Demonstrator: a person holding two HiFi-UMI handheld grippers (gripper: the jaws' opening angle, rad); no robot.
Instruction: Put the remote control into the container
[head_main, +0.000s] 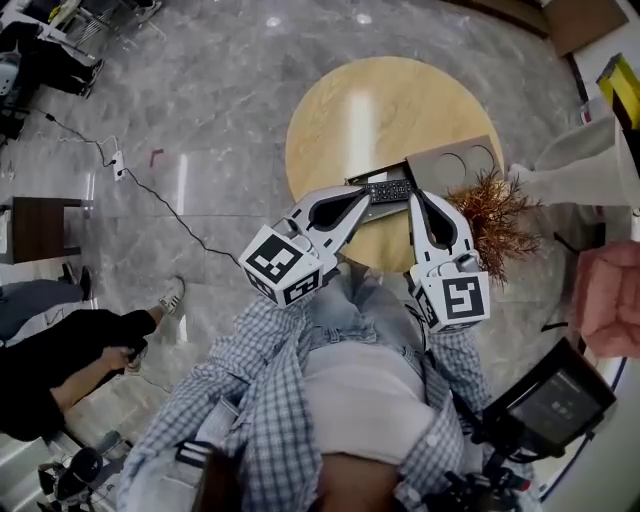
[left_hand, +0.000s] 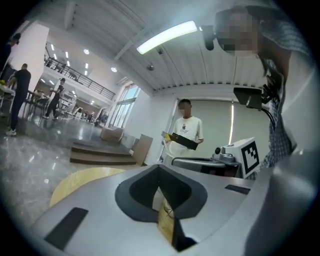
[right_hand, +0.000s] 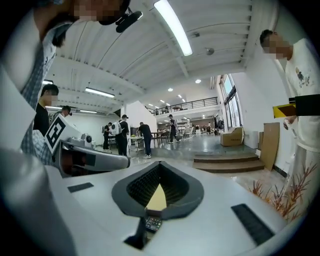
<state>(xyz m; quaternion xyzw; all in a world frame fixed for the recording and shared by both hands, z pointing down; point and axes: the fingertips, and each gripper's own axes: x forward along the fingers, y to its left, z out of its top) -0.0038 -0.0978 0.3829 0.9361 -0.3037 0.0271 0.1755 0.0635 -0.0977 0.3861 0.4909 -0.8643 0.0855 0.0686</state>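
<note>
Round table (head_main: 380, 110) beneath remote control (head_main: 388, 189) (keypad (right_hand: 152, 223) in right gripper view)

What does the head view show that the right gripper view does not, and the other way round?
Only the head view: the grey container with two round holes. Only the right gripper view: the ceiling light, the steps, people at far tables. Both: the remote control, the left gripper, the yellow table, the orange dried plant.
</note>
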